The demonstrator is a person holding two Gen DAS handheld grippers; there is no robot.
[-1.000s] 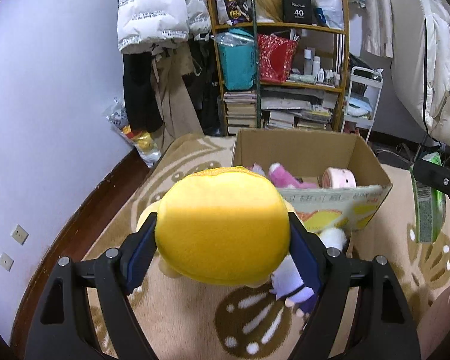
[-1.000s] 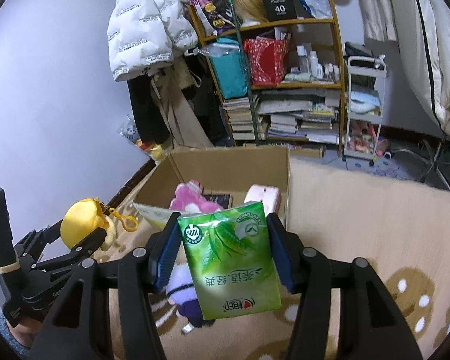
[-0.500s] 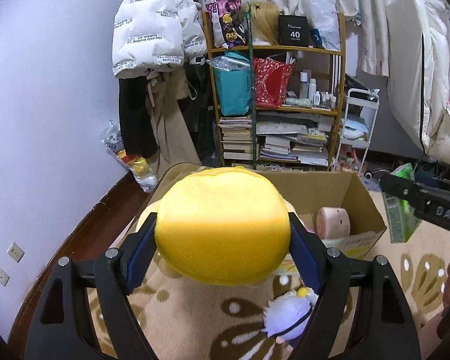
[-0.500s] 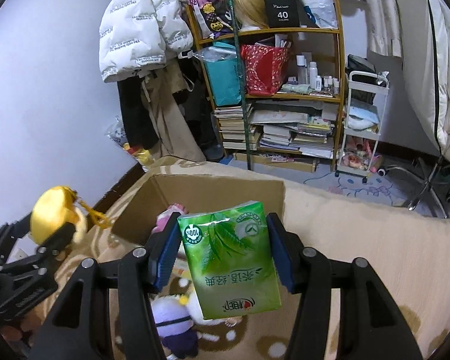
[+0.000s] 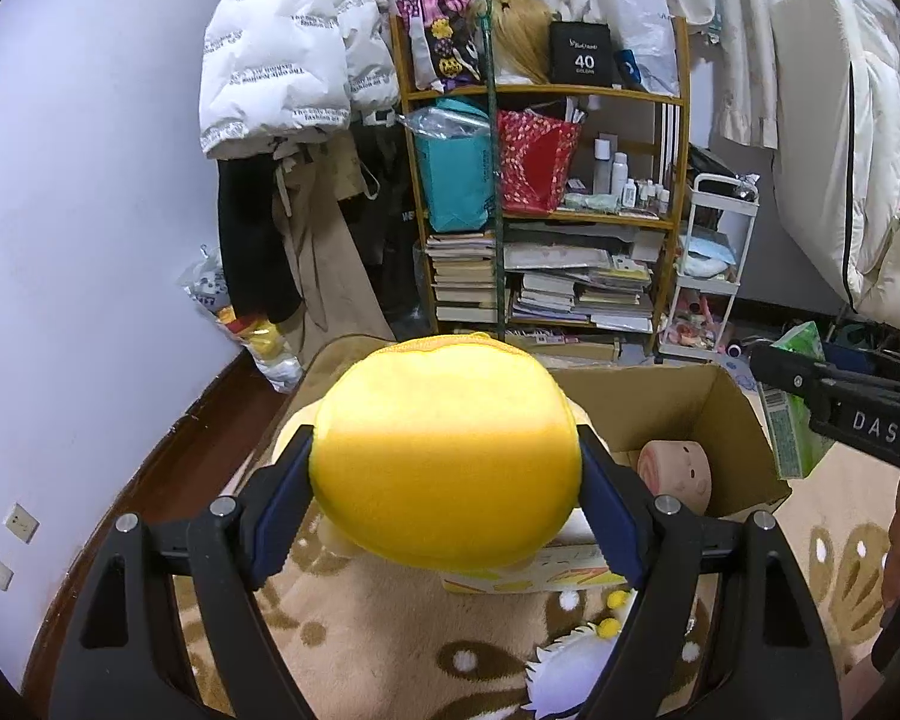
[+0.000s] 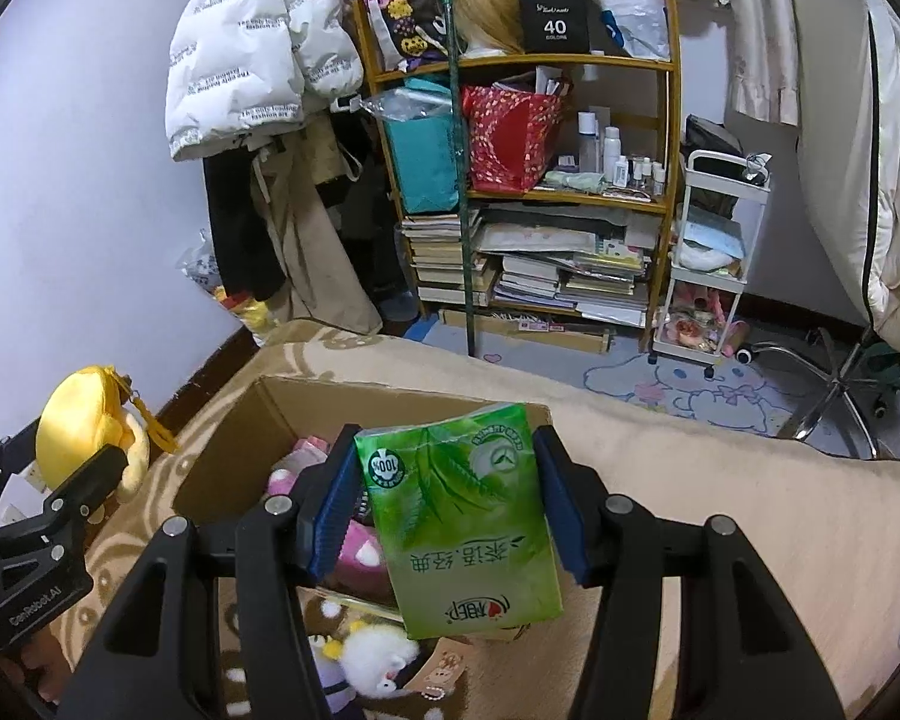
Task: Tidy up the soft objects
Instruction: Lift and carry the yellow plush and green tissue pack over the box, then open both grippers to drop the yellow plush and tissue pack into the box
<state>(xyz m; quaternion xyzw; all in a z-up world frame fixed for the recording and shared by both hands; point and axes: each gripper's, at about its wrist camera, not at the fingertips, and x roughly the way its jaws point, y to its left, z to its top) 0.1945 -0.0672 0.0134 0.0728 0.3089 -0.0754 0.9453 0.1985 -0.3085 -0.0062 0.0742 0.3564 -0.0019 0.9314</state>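
A beige carpet (image 5: 390, 630) with brown and white flower shapes covers the floor of a cluttered bedroom. Nearest in the left wrist view, the left gripper (image 5: 445, 501) is clenched on a round yellow plush toy (image 5: 444, 456), its blue pads pressing the toy's left and right sides. On the carpet just below and to the right lies a white and purple plush doll (image 5: 570, 669).

Nearest in the right wrist view, the right gripper (image 6: 447, 501) grasps a green tissue pack (image 6: 468, 516) between its blue pads, the pack hanging upside down over the near edge of an open cardboard box (image 6: 390, 399). Inside the box lie a pink plush toy (image 6: 354, 546) and, toward its right side in the left wrist view, a pink roll-shaped plush (image 5: 678, 471). The yellow toy is held left of the box, beside its near left corner.

Beyond the box, against the far wall, stands a wooden shelf (image 6: 570, 198) stacked with books, bottles, a teal bag and a red bag. A white puffer jacket (image 6: 240, 54) hangs to its left, and a white trolley (image 6: 714, 264) stands to its right.
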